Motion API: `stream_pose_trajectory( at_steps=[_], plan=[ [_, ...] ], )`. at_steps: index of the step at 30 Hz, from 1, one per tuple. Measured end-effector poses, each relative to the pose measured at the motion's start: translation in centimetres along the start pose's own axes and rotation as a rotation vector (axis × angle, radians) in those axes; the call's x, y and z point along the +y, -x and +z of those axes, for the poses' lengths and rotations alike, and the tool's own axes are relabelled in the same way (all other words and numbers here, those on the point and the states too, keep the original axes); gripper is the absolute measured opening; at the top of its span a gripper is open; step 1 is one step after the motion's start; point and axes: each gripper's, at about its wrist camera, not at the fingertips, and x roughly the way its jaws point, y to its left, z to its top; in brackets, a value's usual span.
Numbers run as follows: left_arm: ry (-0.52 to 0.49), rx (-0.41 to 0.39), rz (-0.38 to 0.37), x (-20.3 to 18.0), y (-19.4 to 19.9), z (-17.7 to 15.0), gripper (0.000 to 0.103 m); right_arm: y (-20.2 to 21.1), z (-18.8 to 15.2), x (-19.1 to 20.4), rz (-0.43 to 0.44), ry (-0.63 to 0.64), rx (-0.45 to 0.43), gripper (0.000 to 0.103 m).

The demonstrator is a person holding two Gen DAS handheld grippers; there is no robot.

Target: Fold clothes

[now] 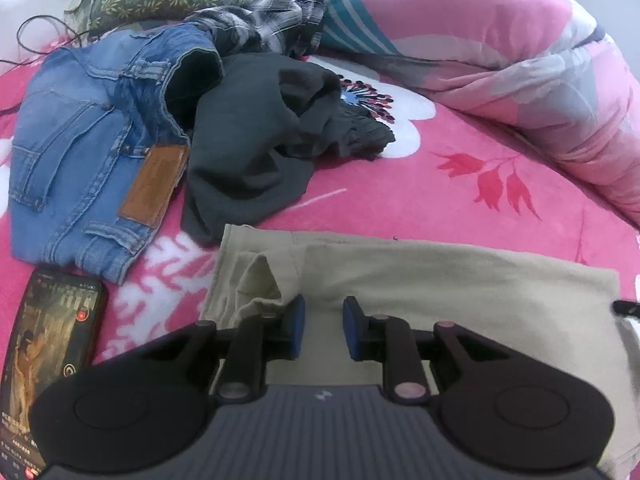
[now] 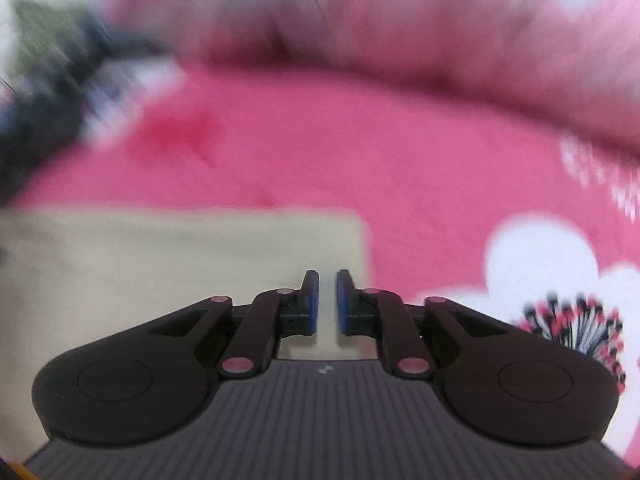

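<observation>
While beige cloth (image 1: 440,276) lies on the pink bedspread (image 1: 420,184), both grippers hover empty: left (image 1: 323,328) parted, right (image 2: 327,304) nearly closed.

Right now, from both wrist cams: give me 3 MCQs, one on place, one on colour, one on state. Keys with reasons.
1. Where does the phone lie?
A. on the beige garment
B. on the bedspread, beside the jeans
C. on the quilt

2. What colour is the flat garment under both grippers?
A. beige
B. blue
C. black

3. How is the dark grey garment?
A. folded square
B. hung up
C. crumpled in a heap

Key:
1 B: the phone rests on the bedspread, just below the jeans.
2 A: the beige garment lies spread flat.
3 C: the dark grey garment is bunched beside the jeans.
</observation>
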Motion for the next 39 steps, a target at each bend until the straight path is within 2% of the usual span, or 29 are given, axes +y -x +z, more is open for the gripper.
stream_pose_trajectory(
  at_steps=[2,4,7,10,12,17,20,23,25,28,32,35,37,39],
  plan=[
    [-0.021,0.003,0.002,-0.2,0.0,0.1,0.023,-0.2,-0.2,-1.6,0.047,-0.045,0.007,0.005],
    [-0.025,0.010,-0.004,-0.2,-0.1,0.2,0.023,1.8,-0.2,-1.7,0.026,-0.023,-0.012,0.009],
    [-0.015,0.020,-0.014,0.0,-0.2,0.4,0.023,6.3,-1.4,-1.8,0.125,0.002,-0.046,0.009],
    [-0.024,0.026,-0.009,-0.1,-0.1,0.5,0.023,9.5,-3.6,-0.9,0.182,0.088,-0.027,0.009],
    [-0.033,0.031,-0.003,-0.3,0.0,0.5,0.023,10.4,-5.1,-1.1,0.169,0.078,0.010,0.009],
    [-0.053,0.038,0.015,-1.2,1.9,1.0,0.033,11.0,-8.6,-4.2,0.181,-0.238,0.062,0.011],
    [-0.082,0.014,0.004,-2.8,3.5,1.5,0.033,10.3,-10.9,-6.2,0.227,-0.446,0.098,0.022],
    [-0.119,0.007,-0.076,-6.0,4.2,2.2,0.033,9.5,-12.4,-7.6,0.270,-0.561,0.100,0.031],
    [-0.165,0.029,-0.179,-9.4,3.7,2.6,0.033,8.8,-13.2,-8.5,0.314,-0.624,0.105,0.039],
    [-0.247,0.098,-0.341,-15.6,1.6,2.3,0.033,7.7,-14.2,-9.6,0.387,-0.704,0.117,0.040],
    [-0.346,0.168,-0.468,-22.9,-1.5,0.9,0.033,7.0,-15.2,-10.3,0.493,-0.757,0.114,0.041],
    [-0.389,0.208,-0.482,-26.9,-4.0,-0.3,0.031,6.6,-15.6,-9.8,0.522,-0.729,0.131,0.037],
    [-0.413,0.208,-0.435,-28.4,-5.1,-1.1,0.025,6.3,-15.8,-9.4,0.541,-0.710,0.142,0.020],
    [-0.409,0.194,-0.398,-28.9,-5.5,-1.4,0.024,6.9,-16.0,-9.1,0.542,-0.707,0.114,0.011]
  ],
)
